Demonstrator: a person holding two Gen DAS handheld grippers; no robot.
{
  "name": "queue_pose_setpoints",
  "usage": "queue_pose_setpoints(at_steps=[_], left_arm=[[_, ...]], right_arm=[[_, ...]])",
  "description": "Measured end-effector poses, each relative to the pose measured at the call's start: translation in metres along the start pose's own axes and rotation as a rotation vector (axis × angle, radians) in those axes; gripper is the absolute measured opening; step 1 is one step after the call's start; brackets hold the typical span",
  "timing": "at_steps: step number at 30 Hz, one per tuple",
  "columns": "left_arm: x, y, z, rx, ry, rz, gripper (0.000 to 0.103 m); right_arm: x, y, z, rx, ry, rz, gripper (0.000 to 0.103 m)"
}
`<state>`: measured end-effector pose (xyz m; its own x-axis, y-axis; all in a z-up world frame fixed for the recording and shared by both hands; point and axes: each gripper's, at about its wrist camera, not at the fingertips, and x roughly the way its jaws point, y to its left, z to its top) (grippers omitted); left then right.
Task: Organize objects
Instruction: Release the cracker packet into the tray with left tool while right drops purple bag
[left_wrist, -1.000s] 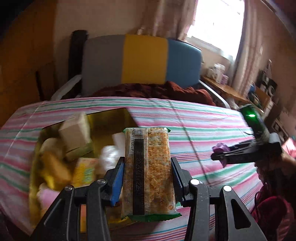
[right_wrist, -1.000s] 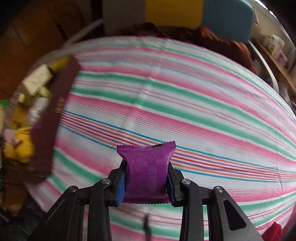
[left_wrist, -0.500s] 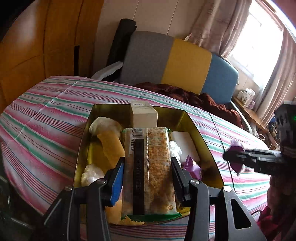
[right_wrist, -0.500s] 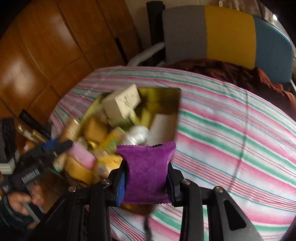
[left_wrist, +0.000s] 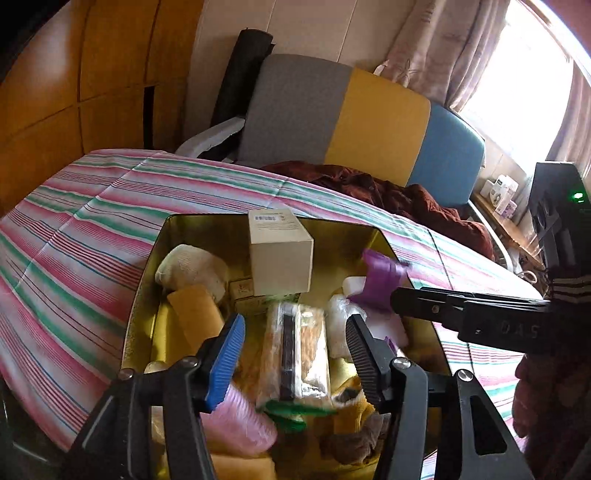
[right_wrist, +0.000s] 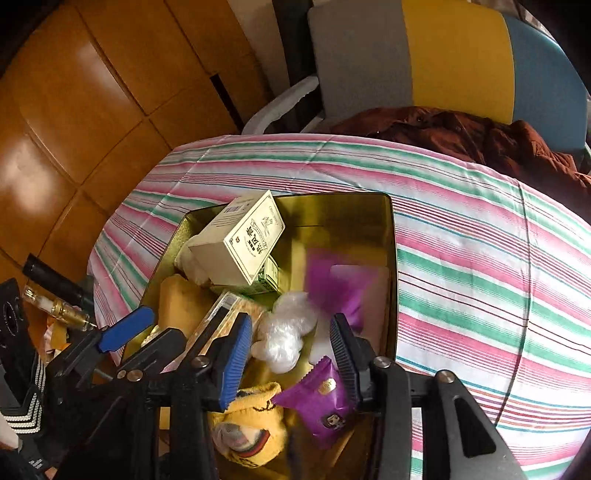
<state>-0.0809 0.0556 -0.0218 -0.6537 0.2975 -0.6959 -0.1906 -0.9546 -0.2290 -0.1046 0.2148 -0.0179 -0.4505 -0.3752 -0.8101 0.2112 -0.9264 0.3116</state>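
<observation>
A gold tin (left_wrist: 384, 236) (right_wrist: 392, 221) on the striped tablecloth holds several items, among them a cream box (left_wrist: 280, 254) (right_wrist: 240, 243). My left gripper (left_wrist: 295, 350) hangs over the tin with its jaws opening. The cracker pack (left_wrist: 295, 354) lies loose between them with a gap on each side. My right gripper (right_wrist: 291, 343) (left_wrist: 391, 295) is over the tin's right side, its jaws also opening. The purple packet (right_wrist: 336, 284) (left_wrist: 380, 275) is blurred just past the right fingertips, free of the pads. A second purple packet (right_wrist: 317, 402) lies in the tin.
Also in the tin are a yellow sock (right_wrist: 251, 424), a white wrapped bundle (right_wrist: 288, 332) and an orange block (left_wrist: 195, 317). Beyond the striped tablecloth (right_wrist: 480, 240) stands a grey, yellow and blue chair (left_wrist: 369, 118) with a dark red garment (left_wrist: 388, 192). Wooden panels line the left.
Both grippers have swung in over the gold tin. Their jaws have parted: the cracker pack has slipped down from the left one and the purple packet has left the right one.
</observation>
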Motion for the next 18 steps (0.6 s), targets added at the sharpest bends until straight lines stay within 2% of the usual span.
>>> queue_pose_setpoints(at_steps=[6,18], left_arm=[[-0.006,0.002,-0.008,0.017,-0.002,0.042,0.060],[-0.035,-0.005,-0.016,0.043,-0.064,0.103,0.087]], right_arm=[[-0.002,0.000,-0.014,-0.005,-0.009,-0.026,0.044],[-0.018,0.010,-0.045,-0.051,-0.083,-0.148,0.044]])
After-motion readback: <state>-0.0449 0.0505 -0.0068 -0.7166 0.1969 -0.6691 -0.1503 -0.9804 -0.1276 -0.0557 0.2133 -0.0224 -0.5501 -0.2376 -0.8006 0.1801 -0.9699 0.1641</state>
